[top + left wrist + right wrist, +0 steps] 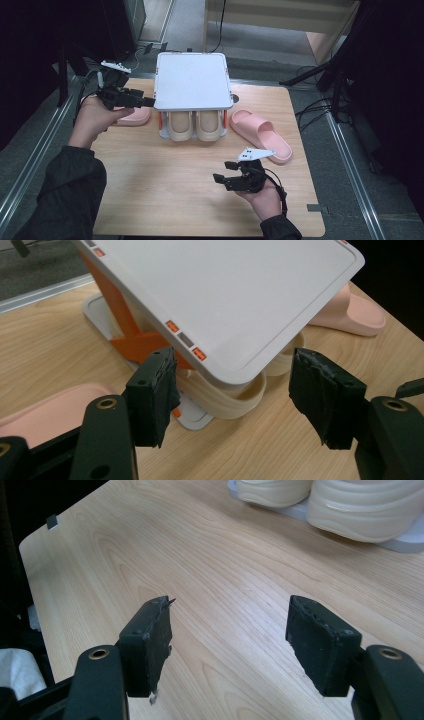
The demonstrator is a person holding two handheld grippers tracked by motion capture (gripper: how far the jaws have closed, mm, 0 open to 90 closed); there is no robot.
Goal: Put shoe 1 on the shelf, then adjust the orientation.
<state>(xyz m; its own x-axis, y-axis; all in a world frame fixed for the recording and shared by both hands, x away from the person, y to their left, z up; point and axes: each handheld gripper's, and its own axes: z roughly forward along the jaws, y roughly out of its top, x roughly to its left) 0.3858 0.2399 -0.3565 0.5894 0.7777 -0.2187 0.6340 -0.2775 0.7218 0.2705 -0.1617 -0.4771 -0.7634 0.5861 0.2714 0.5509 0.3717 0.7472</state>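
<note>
A white shoe rack (192, 80) with orange struts stands at the back middle of the wooden table (165, 200). Two cream slippers (195, 126) sit side by side on its lower shelf. One pink slipper (262, 135) lies on the table to the rack's right. Another pink slipper (134, 116) lies at the rack's left. My left gripper (145, 100) is open beside the front left corner of the rack's top shelf (240, 295), with nothing between its pads. Over bare wood near the front right, my right gripper (223, 171) is open and empty, its jaws (230, 610) wide apart.
The rack takes up the back middle of the table. Dark stands and cables (325, 85) are on the floor to the right. A metal rail (30, 150) runs along the left side. A person's sleeve (70, 195) comes in at the lower left.
</note>
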